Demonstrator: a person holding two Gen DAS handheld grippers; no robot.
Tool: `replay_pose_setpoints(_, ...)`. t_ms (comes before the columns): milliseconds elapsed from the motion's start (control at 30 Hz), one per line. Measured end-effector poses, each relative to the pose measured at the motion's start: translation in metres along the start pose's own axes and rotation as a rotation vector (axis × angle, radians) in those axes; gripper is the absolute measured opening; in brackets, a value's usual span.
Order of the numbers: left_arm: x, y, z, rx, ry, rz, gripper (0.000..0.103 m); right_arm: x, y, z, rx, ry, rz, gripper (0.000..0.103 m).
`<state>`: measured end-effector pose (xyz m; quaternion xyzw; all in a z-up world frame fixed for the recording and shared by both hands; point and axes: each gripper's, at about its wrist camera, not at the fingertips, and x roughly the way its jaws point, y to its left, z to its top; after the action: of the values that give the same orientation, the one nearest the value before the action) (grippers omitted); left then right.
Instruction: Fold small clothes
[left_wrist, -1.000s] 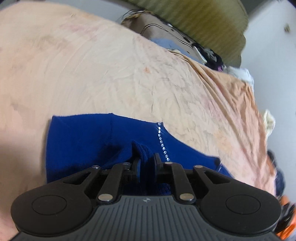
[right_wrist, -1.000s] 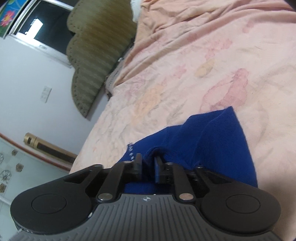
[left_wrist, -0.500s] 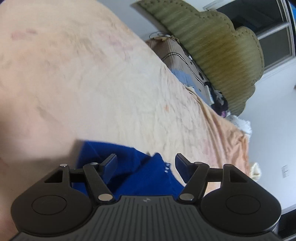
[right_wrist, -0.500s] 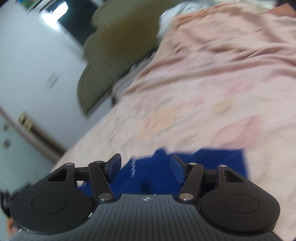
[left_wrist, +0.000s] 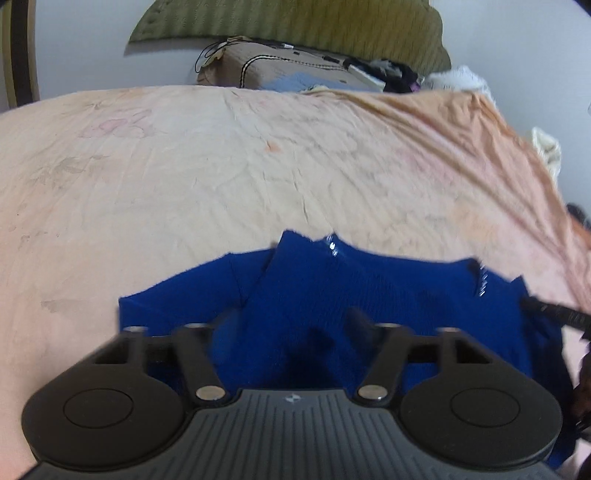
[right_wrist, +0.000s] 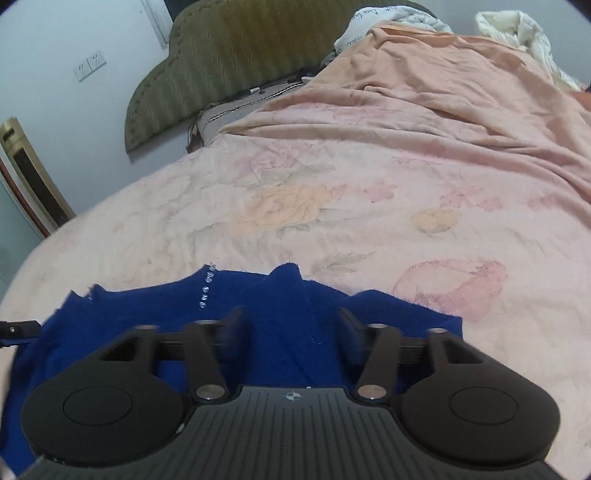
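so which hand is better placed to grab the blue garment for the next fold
Neither stands out, slightly the right. Both the left gripper and right gripper hang over the blue garment with jaws closing, apart, nothing pinched. The right's side shows a clear free edge on the bedsheet.

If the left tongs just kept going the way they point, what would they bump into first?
Most likely the blue garment lying on the pink bedsheet, right under the closing left tongs; depth is hard to judge.
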<state>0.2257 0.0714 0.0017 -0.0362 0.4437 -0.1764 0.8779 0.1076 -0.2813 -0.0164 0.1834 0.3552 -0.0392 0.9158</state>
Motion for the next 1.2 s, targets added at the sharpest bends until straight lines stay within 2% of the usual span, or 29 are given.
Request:
replay_pose_setpoints(33, 0.004, -0.001, -0.002, 0.009, 0.028, 0.009, 0.015, 0.001, -0.001, 0.0, 0.006, 0.0, -0.005, 0.01)
replay_pose_setpoints(67, 0.005, 0.002, -0.004, 0.013, 0.039, 0.011, 0.011, 0.002, -0.001, 0.0, 0.014, -0.005, -0.005, 0.007)
replay_pose_setpoints(233, -0.004, 0.012, -0.004, -0.027, -0.011, 0.081, 0.006, -0.016, -0.007, -0.001, 0.032, -0.09, -0.034, 0.006)
replay_pose_setpoints(300, 0.0, 0.016, -0.004, -0.043, 0.009, 0.083, 0.006, -0.011, -0.009, -0.001, 0.034, -0.068, -0.043, 0.007)
replay_pose_setpoints(333, -0.002, 0.016, -0.006, -0.046, 0.01, 0.08, 0.007, -0.007, -0.009, -0.002, 0.035, -0.047, -0.048, 0.018)
replay_pose_setpoints(400, -0.018, 0.014, -0.011, -0.034, -0.028, 0.076, 0.007, -0.006, -0.009, -0.004, 0.053, -0.036, -0.055, 0.028)
replay_pose_setpoints(433, -0.028, 0.014, -0.014, -0.021, -0.045, 0.068, 0.008, -0.013, -0.008, -0.006, 0.062, -0.056, -0.054, 0.039)
replay_pose_setpoints(500, -0.045, 0.017, -0.021, -0.005, -0.054, 0.055, 0.011, -0.032, -0.005, -0.009, 0.06, -0.104, -0.037, 0.051)
replay_pose_setpoints(633, -0.071, 0.028, -0.046, 0.015, -0.036, 0.043, 0.017, -0.073, 0.0, -0.023, 0.021, -0.148, -0.025, 0.054)
replay_pose_setpoints(767, -0.091, 0.041, -0.076, 0.012, -0.012, -0.027, 0.017, -0.103, -0.005, -0.049, 0.011, -0.122, -0.012, 0.059)
replay_pose_setpoints(833, -0.095, 0.045, -0.09, -0.001, 0.025, -0.07, 0.017, -0.117, -0.009, -0.064, 0.018, -0.112, -0.016, 0.059)
replay_pose_setpoints(900, -0.095, 0.047, -0.102, -0.004, 0.045, -0.083, 0.017, -0.129, -0.016, -0.077, 0.042, -0.099, -0.016, 0.06)
replay_pose_setpoints(1067, -0.102, 0.046, -0.122, 0.01, 0.029, -0.1, 0.017, -0.149, -0.029, -0.108, 0.084, -0.053, -0.02, 0.062)
replay_pose_setpoints(1133, -0.105, 0.043, -0.124, 0.019, 0.018, -0.121, 0.009, -0.151, -0.028, -0.118, 0.075, -0.025, 0.0, 0.06)
replay_pose_setpoints(1167, -0.106, 0.041, -0.125, 0.024, 0.01, -0.129, 0.007, -0.15, -0.025, -0.122, 0.066, -0.018, 0.006, 0.052)
replay_pose_setpoints(1200, -0.109, 0.039, -0.126, 0.025, -0.003, -0.136, 0.006, -0.149, -0.023, -0.125, 0.056, -0.01, 0.01, 0.033)
